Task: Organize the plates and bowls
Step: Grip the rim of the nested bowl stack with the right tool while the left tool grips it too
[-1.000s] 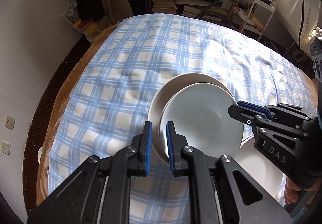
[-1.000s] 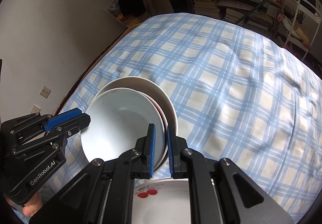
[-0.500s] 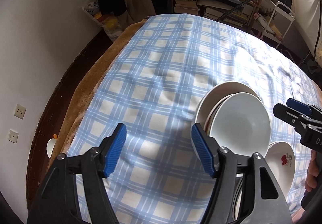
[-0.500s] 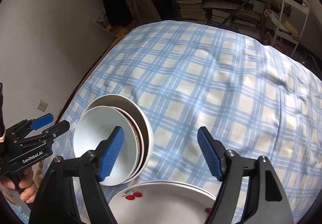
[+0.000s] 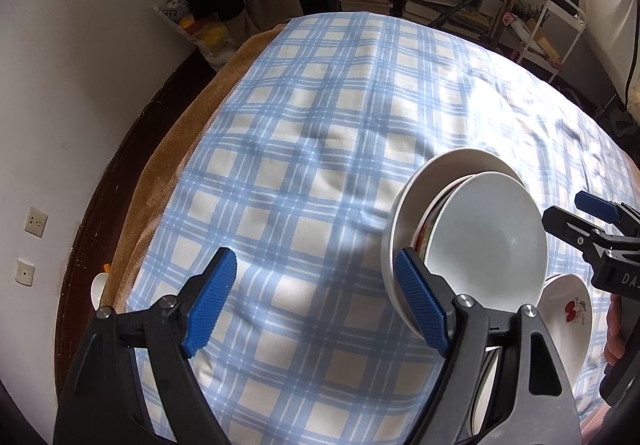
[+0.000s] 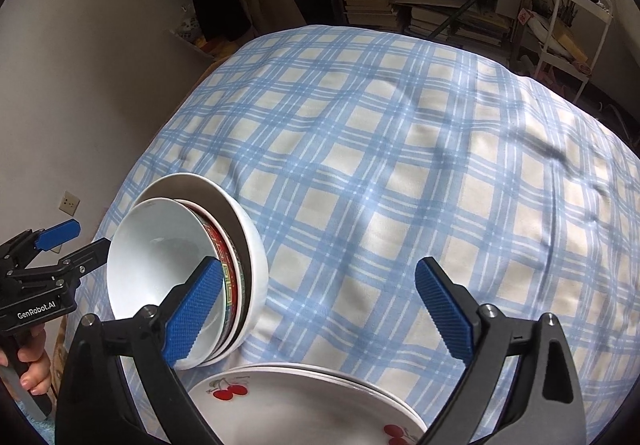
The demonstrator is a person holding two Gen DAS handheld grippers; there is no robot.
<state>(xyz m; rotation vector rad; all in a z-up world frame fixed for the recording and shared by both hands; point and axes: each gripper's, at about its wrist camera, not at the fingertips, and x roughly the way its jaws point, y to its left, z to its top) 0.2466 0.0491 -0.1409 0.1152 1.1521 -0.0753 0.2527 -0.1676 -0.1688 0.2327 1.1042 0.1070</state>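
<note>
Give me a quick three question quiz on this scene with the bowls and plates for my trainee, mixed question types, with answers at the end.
1. True or false: the top bowl in the bowl stack is plain white inside.
2. What fruit is printed on the plates?
3. The right gripper is: A shut on a bowl, B opening with nothing gripped, C holding a plate.

Key: 1 true. 2 cherries. 3 B.

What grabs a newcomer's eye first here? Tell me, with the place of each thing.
The nested bowls stand out first, tilted on the blue checked cloth at its near left in the right wrist view, a red-patterned rim between the white ones. Just in front lie the cherry-print plates. Both the left gripper and the right gripper frame them, jaws opening with nothing between.
</note>
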